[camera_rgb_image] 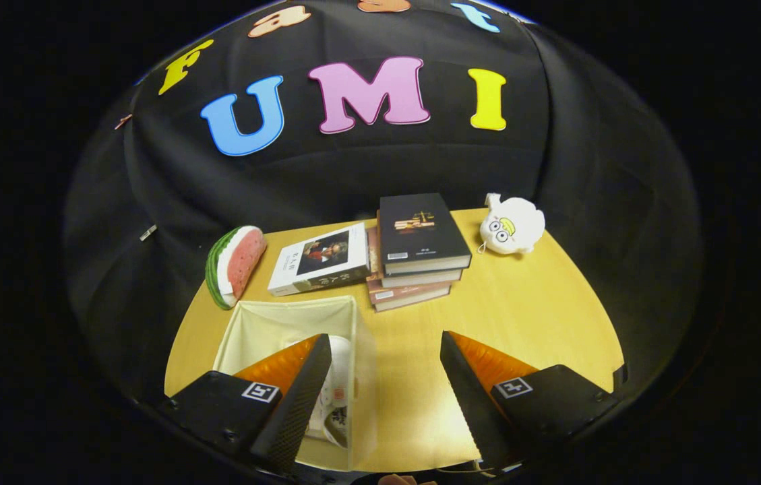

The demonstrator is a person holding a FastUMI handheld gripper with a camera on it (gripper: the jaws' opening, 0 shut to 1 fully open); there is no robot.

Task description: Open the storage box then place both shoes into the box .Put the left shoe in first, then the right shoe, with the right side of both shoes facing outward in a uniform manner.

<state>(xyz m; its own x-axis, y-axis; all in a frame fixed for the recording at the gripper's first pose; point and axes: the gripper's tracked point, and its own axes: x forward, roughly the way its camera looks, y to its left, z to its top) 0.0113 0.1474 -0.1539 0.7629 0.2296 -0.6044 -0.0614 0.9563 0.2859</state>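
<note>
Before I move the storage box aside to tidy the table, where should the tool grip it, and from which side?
Grip the storage box's right wall at its top rim, coming down from above. The box is open-topped with thin upright fabric walls, and a white shoe lies inside it. The open tool already straddles that wall, left finger over the box and right finger over bare table, so lowering and closing should pinch it.

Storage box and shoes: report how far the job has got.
Done: the storage box stands open on the table, and a white shoe already lies inside, partly hidden by a finger; whether it is one shoe or two cannot be told. In hand: nothing; the gripper is open and empty, just above the box's near side. Left: any shoe not yet boxed.
</note>
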